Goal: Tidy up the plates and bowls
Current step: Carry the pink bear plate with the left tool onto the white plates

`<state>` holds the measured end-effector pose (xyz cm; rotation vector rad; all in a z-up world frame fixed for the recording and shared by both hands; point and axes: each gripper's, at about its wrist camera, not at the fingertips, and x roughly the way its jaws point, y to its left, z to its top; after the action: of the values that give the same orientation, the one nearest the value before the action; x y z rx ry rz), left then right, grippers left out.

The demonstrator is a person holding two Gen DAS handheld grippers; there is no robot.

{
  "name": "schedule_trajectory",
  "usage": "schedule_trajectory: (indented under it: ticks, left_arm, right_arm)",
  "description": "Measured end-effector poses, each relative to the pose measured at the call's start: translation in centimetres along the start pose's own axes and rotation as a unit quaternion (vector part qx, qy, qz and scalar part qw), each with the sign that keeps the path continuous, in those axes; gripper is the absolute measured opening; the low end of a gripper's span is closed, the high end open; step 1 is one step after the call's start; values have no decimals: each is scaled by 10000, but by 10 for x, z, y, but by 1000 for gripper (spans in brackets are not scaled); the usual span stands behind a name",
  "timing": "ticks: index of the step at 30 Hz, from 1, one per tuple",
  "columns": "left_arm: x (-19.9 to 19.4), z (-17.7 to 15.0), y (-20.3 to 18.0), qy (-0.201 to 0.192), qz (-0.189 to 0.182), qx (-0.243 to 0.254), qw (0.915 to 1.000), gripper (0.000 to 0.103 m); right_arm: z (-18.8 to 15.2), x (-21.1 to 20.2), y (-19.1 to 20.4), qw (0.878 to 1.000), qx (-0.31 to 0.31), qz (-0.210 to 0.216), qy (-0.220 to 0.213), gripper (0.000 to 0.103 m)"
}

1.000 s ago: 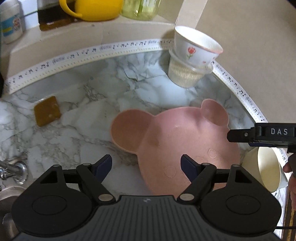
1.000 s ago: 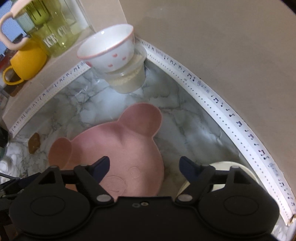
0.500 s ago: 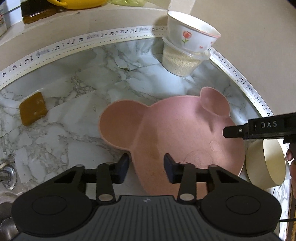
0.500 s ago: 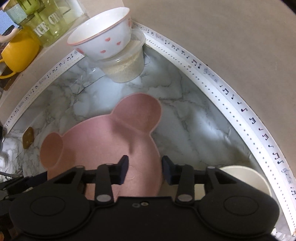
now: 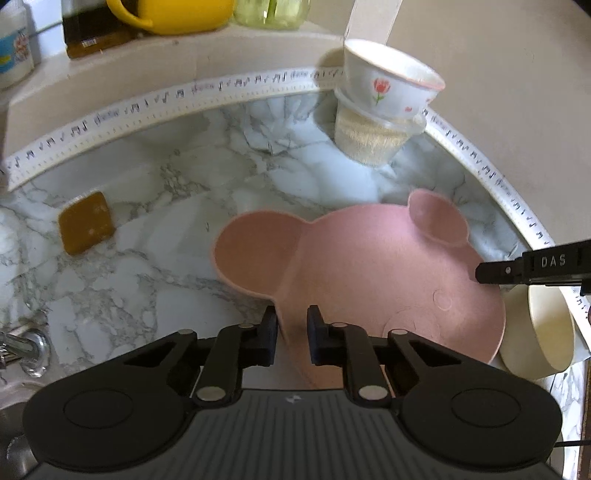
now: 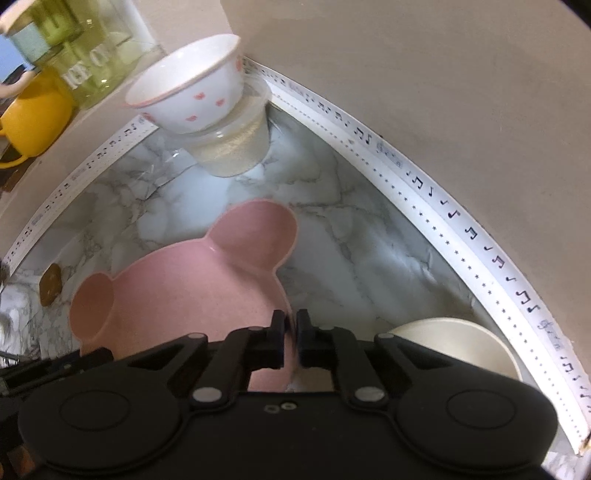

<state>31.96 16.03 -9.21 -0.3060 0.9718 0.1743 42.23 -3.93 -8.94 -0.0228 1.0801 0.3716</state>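
A pink bear-shaped plate (image 5: 369, 269) lies on the marble counter; it also shows in the right wrist view (image 6: 192, 291). My left gripper (image 5: 292, 334) is shut on the plate's near left rim. My right gripper (image 6: 290, 338) is shut on the plate's right rim, and its finger shows at the plate's right side in the left wrist view (image 5: 532, 264). A cream bowl (image 5: 539, 332) sits beside the plate on the right and shows in the right wrist view (image 6: 458, 347). A white flowered bowl (image 5: 391, 85) rests on a clear tub (image 5: 373, 140) in the back corner.
A brown sponge (image 5: 85, 222) lies on the counter at the left. A yellow mug (image 5: 173, 14), jars and a bottle stand on the ledge behind. A white note-patterned strip (image 6: 443, 206) edges the counter along the wall. A sink fitting (image 5: 22, 347) sits at the near left.
Both grippers went from open to shut, each closing on a rim of the pink plate. The plate now looks slightly lifted and tilted.
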Motion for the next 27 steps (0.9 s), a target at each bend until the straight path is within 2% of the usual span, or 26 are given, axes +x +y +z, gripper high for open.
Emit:
schedule_trajectory:
  ticks: [13, 20, 27]
  left_arm:
    - [-61, -7, -7, -311, -288, 182, 9989, 16]
    - [-102, -22, -23, -426, -430, 552, 9966, 16]
    - [-133, -41, -40, -520, -589, 851, 9933, 16]
  right_arm:
    - [-26, -65, 3, 9991, -142, 15, -404, 6]
    - [-51, -114, 0, 9979, -97, 118, -626, 6]
    - [-84, -154, -6, 9965, -51, 37, -837, 6]
